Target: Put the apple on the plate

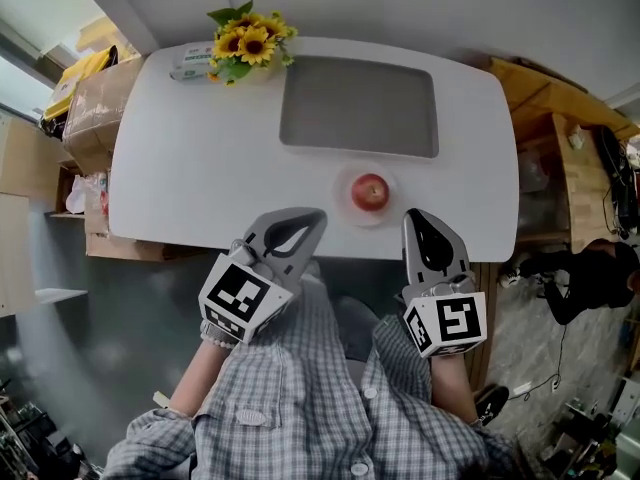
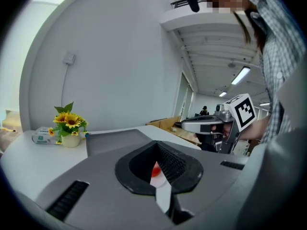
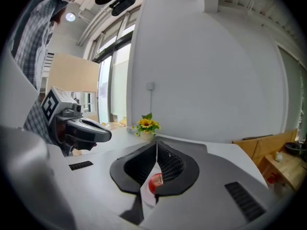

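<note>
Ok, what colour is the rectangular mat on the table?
Grey. The mat shows best in the head view.

Sunflowers (image 1: 250, 40) (in a pot) stand beside a grey mat (image 1: 360, 106) on the table (image 1: 180, 168).

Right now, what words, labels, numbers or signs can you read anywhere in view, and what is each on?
No readable words or numbers in any view.
Black-and-white square markers on the cubes of the left gripper and right gripper: coded patterns, not letters.
Pale flat packet beside the yellow sunflowers: print too small to read.
</note>
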`<state>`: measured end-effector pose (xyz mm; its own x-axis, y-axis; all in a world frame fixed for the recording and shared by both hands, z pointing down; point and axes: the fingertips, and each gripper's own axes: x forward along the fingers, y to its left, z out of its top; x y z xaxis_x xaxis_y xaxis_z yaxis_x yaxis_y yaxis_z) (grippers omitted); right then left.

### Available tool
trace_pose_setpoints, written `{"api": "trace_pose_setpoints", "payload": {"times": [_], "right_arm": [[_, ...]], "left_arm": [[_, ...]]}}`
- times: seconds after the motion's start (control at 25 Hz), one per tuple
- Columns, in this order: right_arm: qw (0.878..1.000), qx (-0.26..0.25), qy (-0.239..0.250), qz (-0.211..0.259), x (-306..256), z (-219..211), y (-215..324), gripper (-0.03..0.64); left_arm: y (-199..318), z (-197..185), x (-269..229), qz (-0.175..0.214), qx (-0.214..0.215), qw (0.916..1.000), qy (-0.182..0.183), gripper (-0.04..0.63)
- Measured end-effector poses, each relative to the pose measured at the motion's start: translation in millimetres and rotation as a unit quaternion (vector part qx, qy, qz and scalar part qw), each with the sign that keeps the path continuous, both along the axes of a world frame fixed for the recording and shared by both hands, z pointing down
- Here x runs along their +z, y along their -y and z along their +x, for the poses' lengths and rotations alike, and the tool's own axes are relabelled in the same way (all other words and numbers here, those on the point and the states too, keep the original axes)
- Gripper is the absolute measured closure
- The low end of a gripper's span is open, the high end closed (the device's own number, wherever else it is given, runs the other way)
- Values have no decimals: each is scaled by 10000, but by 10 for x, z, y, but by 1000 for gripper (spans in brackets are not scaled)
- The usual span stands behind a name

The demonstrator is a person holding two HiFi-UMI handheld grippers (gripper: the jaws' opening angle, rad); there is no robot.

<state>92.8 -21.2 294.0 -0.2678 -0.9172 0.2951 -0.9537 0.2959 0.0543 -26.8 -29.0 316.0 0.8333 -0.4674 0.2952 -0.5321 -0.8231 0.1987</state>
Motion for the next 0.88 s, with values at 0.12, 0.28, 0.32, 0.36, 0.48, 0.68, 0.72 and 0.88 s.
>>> {"api": "trace_pose_setpoints", "payload": {"times": [0.12,0.28,0.32,0.36,0.48,0.68,0.72,0.88], "right_arm": [[9994,292,53,-188,64,82,113,594],[9985,452,-79,-313,176,156,187,594],[9983,467,-89,-347,205,181,208,594],[9981,476,-76,-383,233,206,232,594],[9973,542,2,-493,328,307,314,594],[9943,670,139,-812,565,556,451,594],[9938,643,142,-892,615,586,481,594],[9901,512,155,-1296,844,668,552,594]], "left_arm": [[119,-23,109,-128,108,9998,114,594],[212,-14,232,-325,144,9993,123,594],[235,4,250,-351,154,9992,132,594],[261,17,275,-359,165,9991,182,594],[380,10,371,-380,122,9982,439,594],[528,47,557,-714,-55,9956,606,594],[549,61,599,-787,-94,9948,634,595],[577,125,790,-1206,-204,9900,704,594]]}}
